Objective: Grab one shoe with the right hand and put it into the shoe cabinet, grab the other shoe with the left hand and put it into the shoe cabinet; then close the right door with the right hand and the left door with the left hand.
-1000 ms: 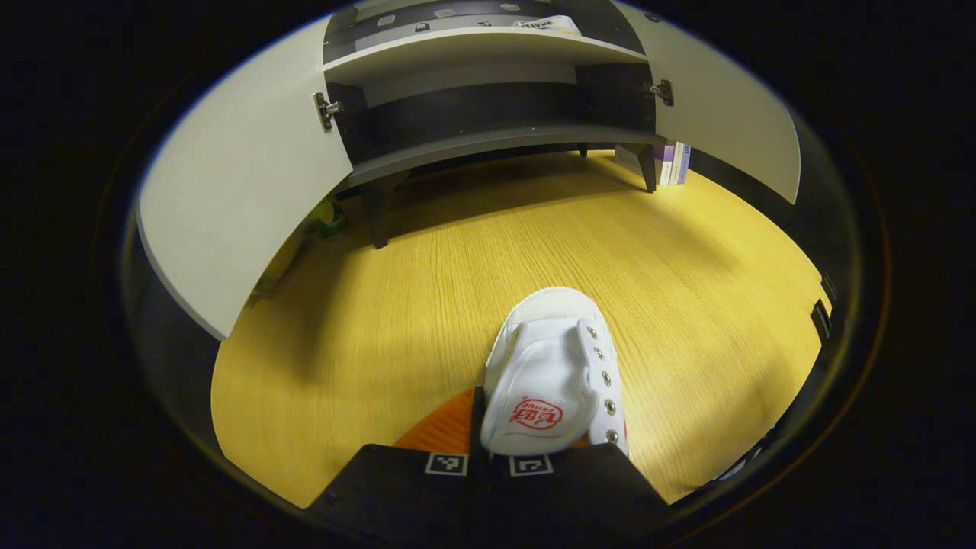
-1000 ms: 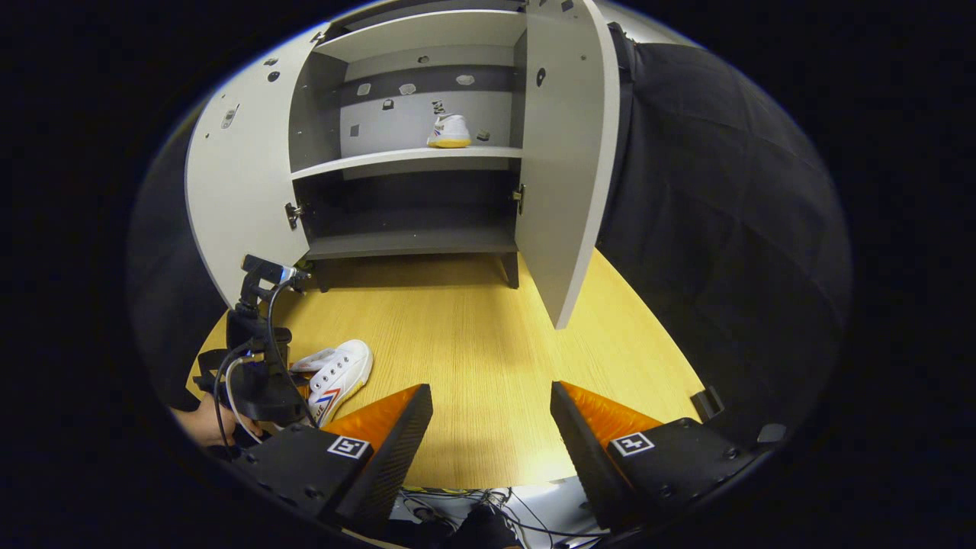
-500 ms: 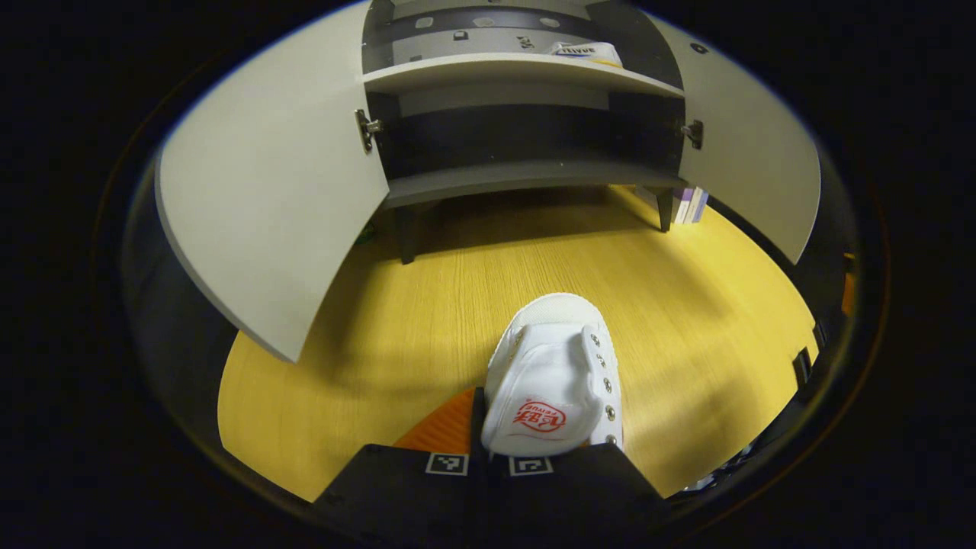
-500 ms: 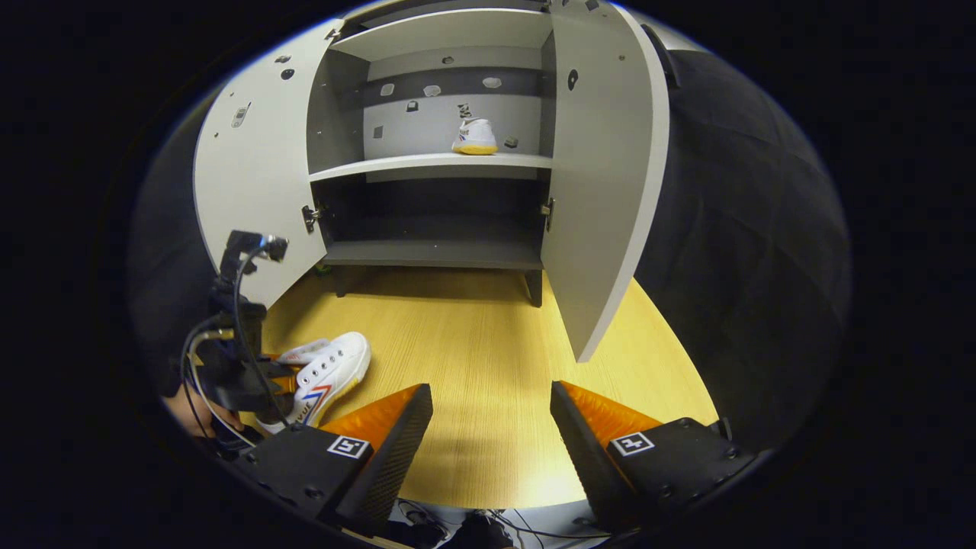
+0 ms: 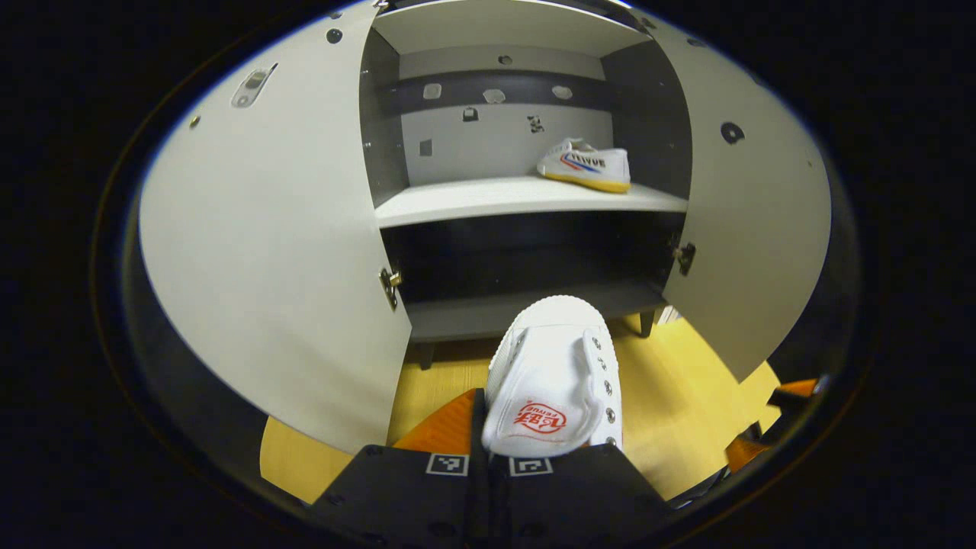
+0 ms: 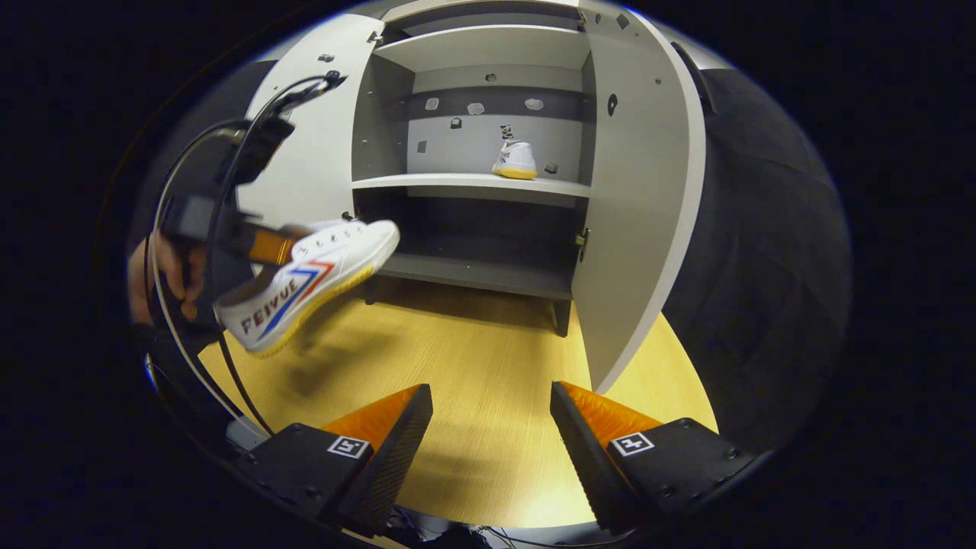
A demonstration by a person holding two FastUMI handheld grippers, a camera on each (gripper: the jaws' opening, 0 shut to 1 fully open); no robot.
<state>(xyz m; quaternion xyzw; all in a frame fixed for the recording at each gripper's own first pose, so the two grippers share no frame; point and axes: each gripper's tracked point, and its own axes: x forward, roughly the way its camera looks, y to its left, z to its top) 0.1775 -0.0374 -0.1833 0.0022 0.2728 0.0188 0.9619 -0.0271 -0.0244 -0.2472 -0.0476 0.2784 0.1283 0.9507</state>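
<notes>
1. The left claw [image 5: 488, 450] pinches a white shoe [image 5: 550, 381] at its heel end; both fingers press on the shoe, and the toe points toward the cabinet [image 5: 503, 206].
2. In the right gripper view the same shoe [image 6: 305, 282] hangs in the air above the yellow surface [image 6: 473, 358], left of the cabinet opening, with the toe tilted up. A hand [image 6: 164, 274] holds the left claw [image 6: 263, 248] there.
3. The right claw [image 6: 492, 427] is spread wide with nothing between its fingers. It hovers over the near part of the surface and faces the cabinet [image 6: 488, 183].
4. The second shoe [image 5: 585, 164] rests on the upper shelf [image 5: 496, 200], toward the right and far side. In the right gripper view this shoe [image 6: 515, 160] stands near the back wall.
5. The left door [image 5: 274, 252] and the right door [image 5: 751, 229] both stand open.
6. The lower shelf [image 5: 473, 313] lies in shadow; its far part cannot be made out clearly.
</notes>
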